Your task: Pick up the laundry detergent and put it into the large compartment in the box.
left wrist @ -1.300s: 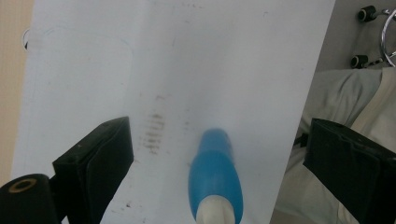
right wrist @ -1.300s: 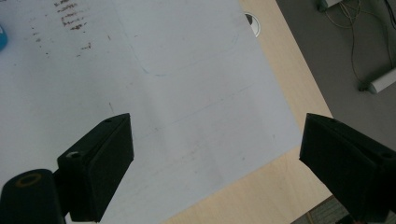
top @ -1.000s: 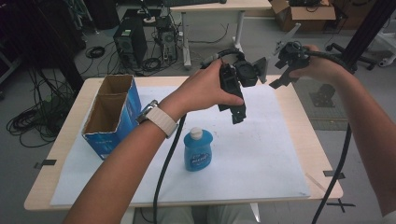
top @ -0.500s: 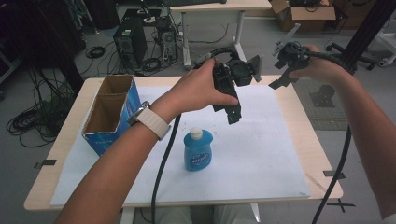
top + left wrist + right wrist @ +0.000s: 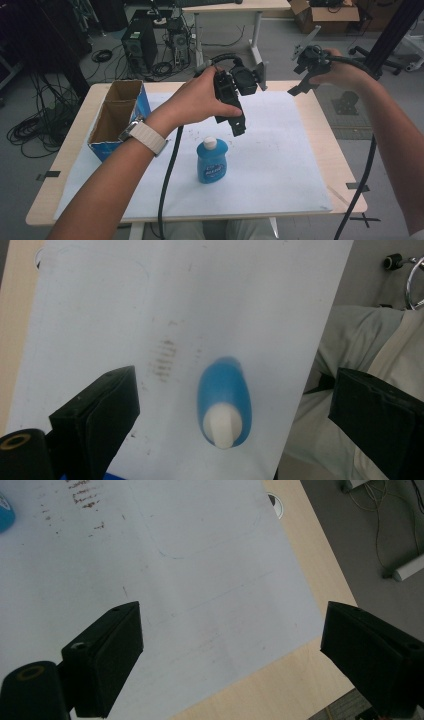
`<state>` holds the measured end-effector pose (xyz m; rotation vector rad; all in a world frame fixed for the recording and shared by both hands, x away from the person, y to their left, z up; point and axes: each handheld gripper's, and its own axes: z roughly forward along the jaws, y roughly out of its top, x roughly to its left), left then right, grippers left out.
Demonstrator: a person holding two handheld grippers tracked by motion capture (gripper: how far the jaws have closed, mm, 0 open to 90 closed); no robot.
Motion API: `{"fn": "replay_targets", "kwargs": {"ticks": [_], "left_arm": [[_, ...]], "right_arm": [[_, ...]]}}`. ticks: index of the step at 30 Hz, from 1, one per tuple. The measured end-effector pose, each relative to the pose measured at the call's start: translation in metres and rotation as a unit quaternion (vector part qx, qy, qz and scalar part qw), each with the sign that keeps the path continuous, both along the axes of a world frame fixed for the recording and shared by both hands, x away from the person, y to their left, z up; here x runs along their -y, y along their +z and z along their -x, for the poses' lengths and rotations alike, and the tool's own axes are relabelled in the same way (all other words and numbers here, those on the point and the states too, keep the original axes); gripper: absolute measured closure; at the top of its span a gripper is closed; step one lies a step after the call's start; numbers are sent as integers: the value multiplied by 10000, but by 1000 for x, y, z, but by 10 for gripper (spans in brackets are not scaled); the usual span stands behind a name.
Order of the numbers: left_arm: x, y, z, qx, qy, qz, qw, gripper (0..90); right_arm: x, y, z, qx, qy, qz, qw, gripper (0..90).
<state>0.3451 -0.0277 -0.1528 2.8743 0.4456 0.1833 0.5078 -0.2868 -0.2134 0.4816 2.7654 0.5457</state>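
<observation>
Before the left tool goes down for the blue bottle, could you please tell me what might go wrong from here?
1. The blue bottle stands upright and free on the white sheet; an off-centre close by the left tool could tip it.
2. The tool's cable runs close beside the bottle and might nudge it.
3. The bottle stands near the table's near edge, so a knock could send it off.
</observation>
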Motion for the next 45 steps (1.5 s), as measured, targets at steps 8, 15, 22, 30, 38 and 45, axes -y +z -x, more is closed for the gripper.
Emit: {"fn": "replay_targets", "kwargs": {"ticks": [8, 15, 22, 30, 38, 45], "left_arm": [[-7, -10, 1, -44, 49, 0, 10000, 60], [-14, -20, -1, -110, 81, -155, 9998, 63], [-18, -29, -2, -171, 94, -251, 9995, 67], [-24, -39, -5, -291, 380, -362, 9982, 67], [-24, -51, -5, -392, 417, -468, 9973, 67], [-23, -62, -6, -445, 422, -511, 9968, 68]], "right_arm": [[-3, -1, 0, -11, 22, 5, 10000, 100], [-1, 0, 0, 6, -9, 27, 10000, 100], [-1, -1, 0, 0, -18, 35, 10000, 100], [-3, -3, 0, -11, -8, 28, 10000, 100], [-4, -3, 0, -13, 2, 27, 10000, 100], [-3, -3, 0, -14, 1, 22, 10000, 100]]}}
